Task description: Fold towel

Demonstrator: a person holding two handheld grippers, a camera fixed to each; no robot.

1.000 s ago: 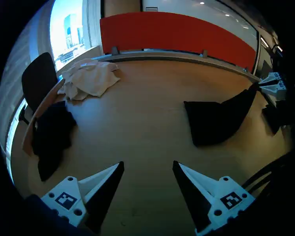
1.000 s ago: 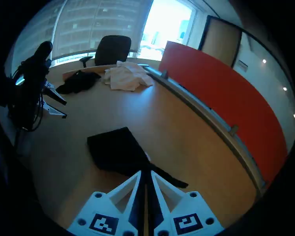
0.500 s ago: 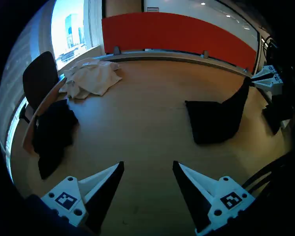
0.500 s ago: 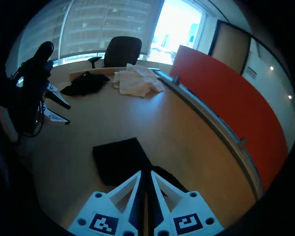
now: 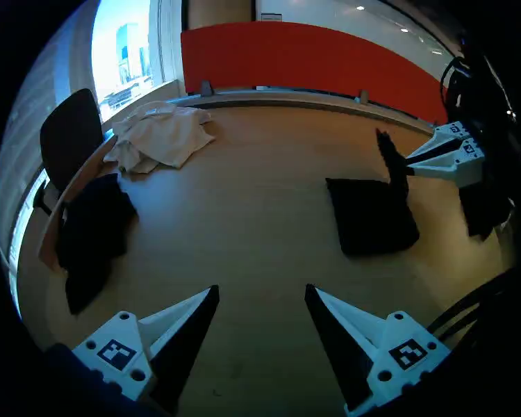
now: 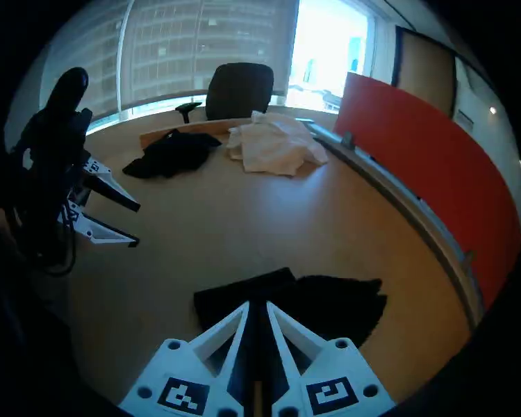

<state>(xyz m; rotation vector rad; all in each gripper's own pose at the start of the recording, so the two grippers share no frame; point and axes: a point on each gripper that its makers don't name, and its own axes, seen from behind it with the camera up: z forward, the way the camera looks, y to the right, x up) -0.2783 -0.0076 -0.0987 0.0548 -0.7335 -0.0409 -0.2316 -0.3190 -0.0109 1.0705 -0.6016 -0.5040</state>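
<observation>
A black towel (image 5: 371, 217) lies on the wooden table (image 5: 260, 187), to the right in the left gripper view. My right gripper (image 5: 408, 158) comes in from the right, shut on one corner of it, and holds that flap upright above the towel's far edge. In the right gripper view the same towel (image 6: 330, 302) spreads just beyond my right gripper (image 6: 257, 314), whose fingers are pressed together with dark cloth between them. My left gripper (image 5: 260, 300) hovers open over bare table, well short of the towel. It also appears as the left gripper (image 6: 132, 222) at the left, its fingers apart.
A crumpled white cloth (image 5: 160, 135) and a dark cloth heap (image 5: 94, 229) lie at the table's far left. A black office chair (image 5: 66, 139) stands behind them by the window. A red partition (image 5: 309, 59) runs along the table's back edge.
My right gripper has carried the towel's corner up and in over the towel, so the stretched flap now stands upright. The left gripper has stayed put and open.
</observation>
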